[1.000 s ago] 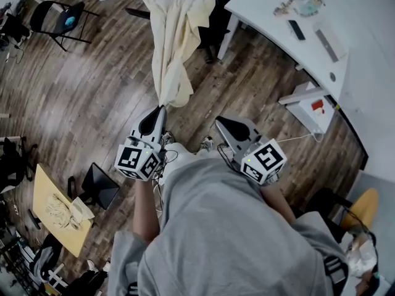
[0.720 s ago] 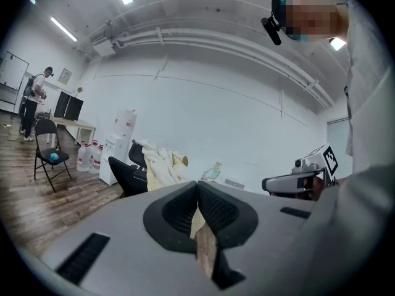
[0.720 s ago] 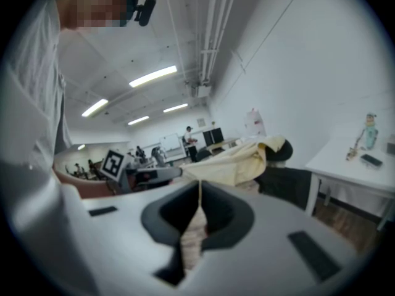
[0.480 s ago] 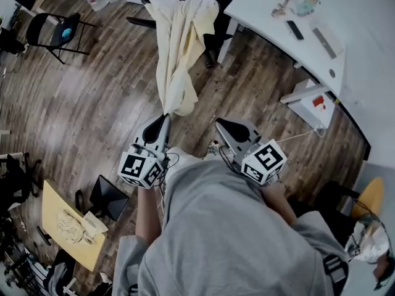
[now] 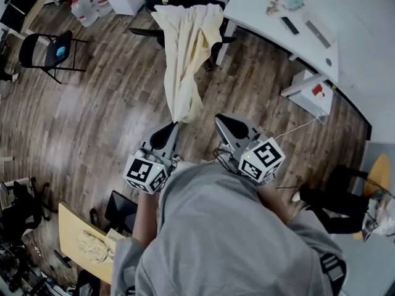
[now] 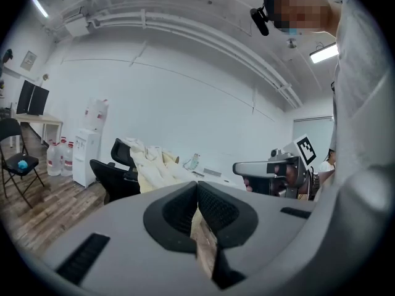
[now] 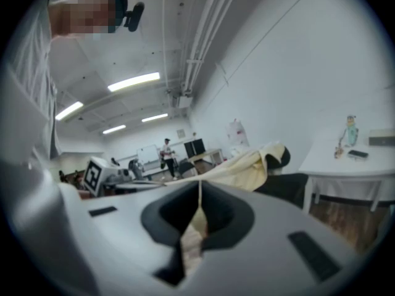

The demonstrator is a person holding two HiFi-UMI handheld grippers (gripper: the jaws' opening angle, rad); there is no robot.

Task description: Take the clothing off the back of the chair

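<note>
Up top, the cream garment [image 5: 188,48] drapes over the top edge of the black chair [image 5: 185,1] back. Its lower end stretches to the left gripper [image 5: 176,126], whose jaws are clamped on it. Just beside it, the right gripper [image 5: 221,119] has its jaws pressed together, with an unidentifiable pale sliver in the seam.

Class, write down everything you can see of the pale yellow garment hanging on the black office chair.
The pale yellow garment looks like soft, creased cloth. Its broad upper end lies over the back of the black office chair. From there it narrows into a folded band stretched toward the person. Its lower end is pinched in the closed left gripper, and a strip also shows between the closed jaws of the right gripper.
</note>
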